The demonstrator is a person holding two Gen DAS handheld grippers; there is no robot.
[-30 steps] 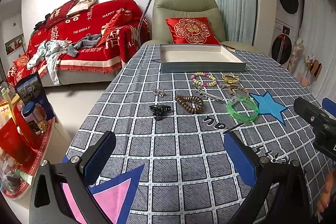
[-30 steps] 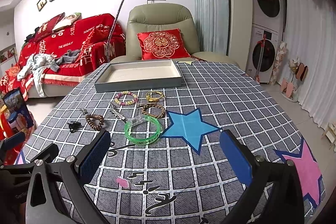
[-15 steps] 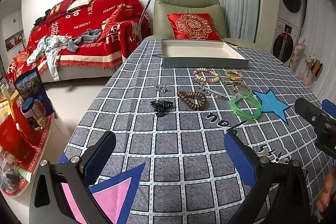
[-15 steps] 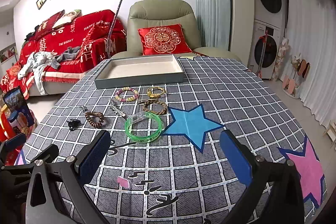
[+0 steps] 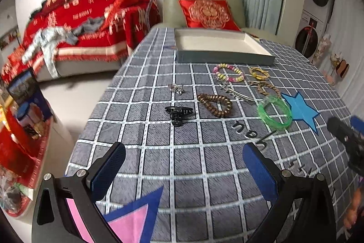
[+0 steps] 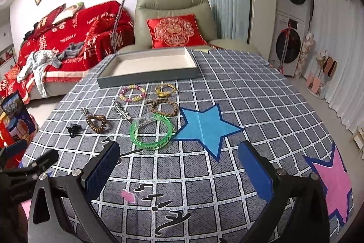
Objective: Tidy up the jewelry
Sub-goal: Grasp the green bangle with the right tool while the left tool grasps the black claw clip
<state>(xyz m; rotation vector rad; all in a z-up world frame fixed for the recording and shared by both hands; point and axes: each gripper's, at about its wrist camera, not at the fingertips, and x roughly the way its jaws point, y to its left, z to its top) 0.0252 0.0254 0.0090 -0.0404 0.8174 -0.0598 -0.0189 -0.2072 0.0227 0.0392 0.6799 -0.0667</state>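
While nothing is picked up yet: all the jewelry lies loose on the tabletop, and the tray has nothing in it.
Tray: it sits at the far side of the tabletop, near the green chair, and looks like the home for the jewelry, so every place below is told from the tray.
Pink and yellow bead bracelet: just in front of the tray, close to its near wall.
Gold bracelet: also just in front of the tray, beside the bead bracelet.
Braided brown bracelet: one step more to the near side of the tray, behind the gold one.
Silver clip: in front of the tray, between the bead bracelet and the green bangle.
Green bangle: well in front of the tray, lying flat, closest to the right hand-held gripper.
Brown bead bracelet: in front of the tray's left end, well apart from it.
Black hair claw: in front of the tray's left end, closest to the left hand-held gripper.
Small silver piece: between the hair claw and the tray.
Left hand-held gripper: spread wide, holding nothing, above the tabletop and pointed toward the hair claw, likely its first pick.
Right hand-held gripper: spread wide too, holding nothing, pointed near the green bangle.
Watch out: the pieces lie close together, so a grab could bump a neighbor.
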